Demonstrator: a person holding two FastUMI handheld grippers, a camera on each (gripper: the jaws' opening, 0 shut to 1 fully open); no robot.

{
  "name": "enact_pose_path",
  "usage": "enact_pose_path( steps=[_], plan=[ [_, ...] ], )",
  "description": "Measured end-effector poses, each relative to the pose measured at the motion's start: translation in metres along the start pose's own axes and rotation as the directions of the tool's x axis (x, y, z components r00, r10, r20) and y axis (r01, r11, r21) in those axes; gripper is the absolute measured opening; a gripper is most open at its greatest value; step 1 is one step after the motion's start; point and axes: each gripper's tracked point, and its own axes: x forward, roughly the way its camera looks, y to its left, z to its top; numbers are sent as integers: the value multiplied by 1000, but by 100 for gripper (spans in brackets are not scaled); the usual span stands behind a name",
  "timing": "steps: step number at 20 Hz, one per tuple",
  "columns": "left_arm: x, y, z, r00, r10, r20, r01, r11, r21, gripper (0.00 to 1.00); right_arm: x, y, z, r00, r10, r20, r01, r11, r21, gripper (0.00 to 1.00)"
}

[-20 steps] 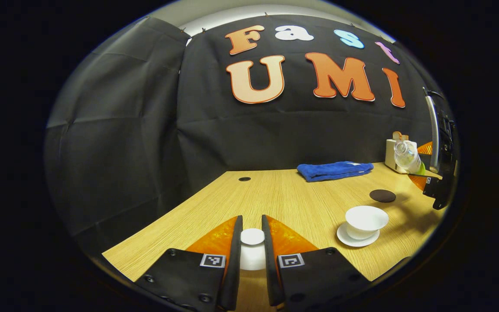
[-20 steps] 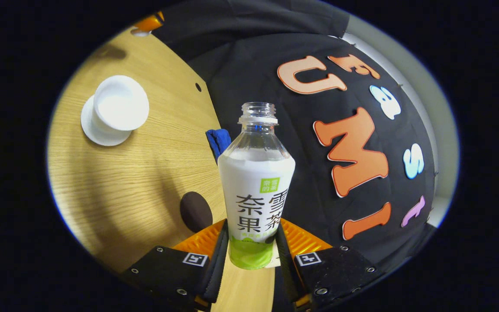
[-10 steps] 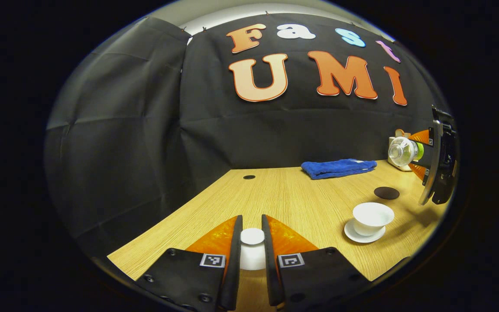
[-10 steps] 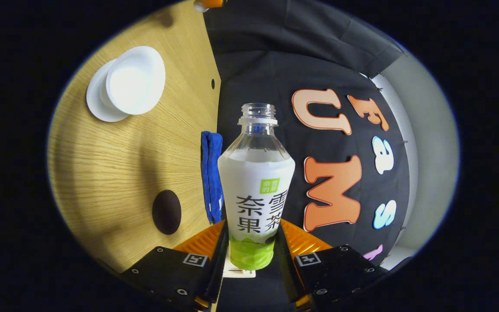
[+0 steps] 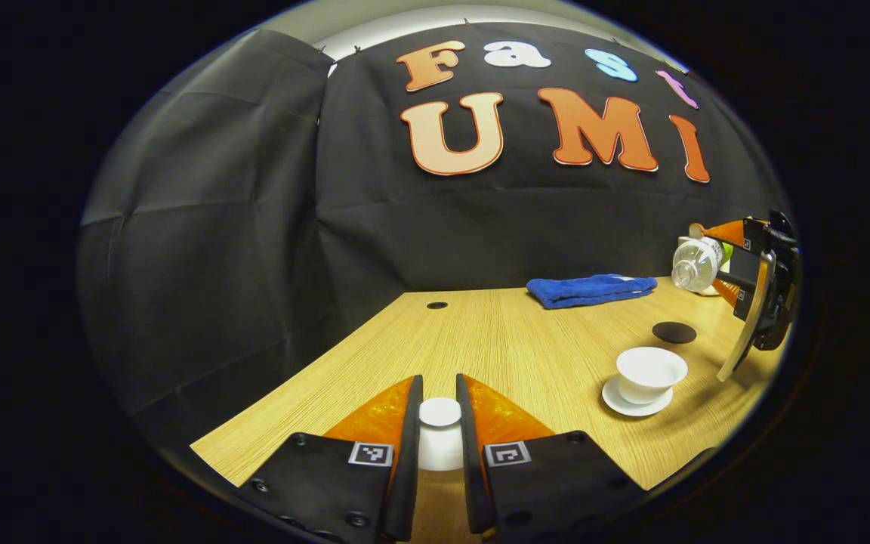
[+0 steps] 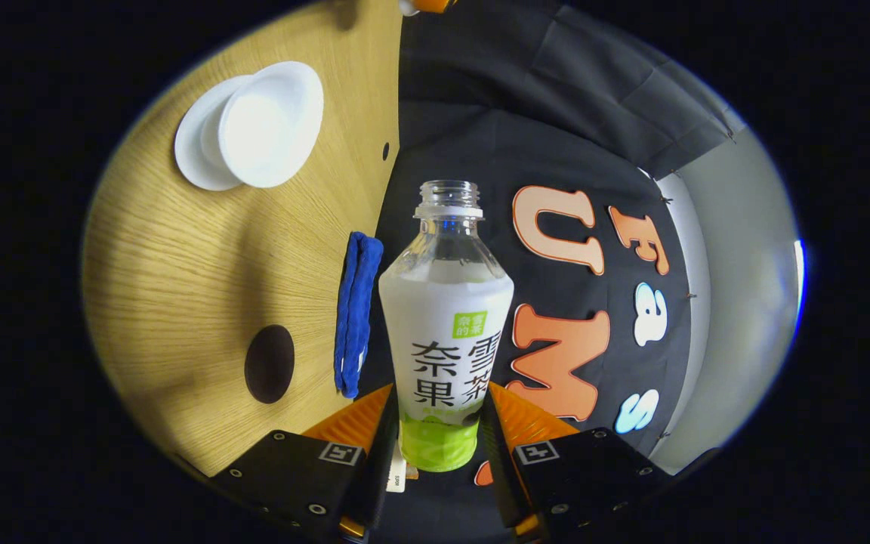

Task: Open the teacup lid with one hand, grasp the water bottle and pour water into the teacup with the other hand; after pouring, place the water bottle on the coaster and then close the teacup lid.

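Recording booth: black cloth wall (creased, pinned) behind bare wooden table.

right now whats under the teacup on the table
A white saucer sits under the open teacup; its rim shows around the cup's base. The saucer's centre is covered by the cup, and whether the cup holds water cannot be told.

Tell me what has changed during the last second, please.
The right gripper has rolled further, so the bottle it clamps now lies tipped over sideways, its open mouth toward the left gripper's camera; it is up by the table's right edge, not over the teacup. Nothing was taken or released. The left gripper still holds the lid; teacup, coaster and cloth did not move.
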Motion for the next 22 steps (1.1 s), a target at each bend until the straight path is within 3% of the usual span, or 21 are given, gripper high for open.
enact_pose_path(
  steps=[1,17,18,22],
  plan=[
    [0,1,-1,1000,1,0,-1,1000,-2,30,0,0,1,1000,-5,8,5,1000,-15,59],
    [0,6,-7,1000,-7,-9,7,1000,4,30,0,-4,13,997,-49,65,57,990,-130,59],
    [0,7,-8,1000,-9,-10,9,1000,4,30,-1,-4,13,996,-52,68,61,988,-139,55],
    [0,6,-7,1000,-11,-10,11,1000,6,30,-1,-4,14,996,-48,75,59,986,-157,59]
  ],
)
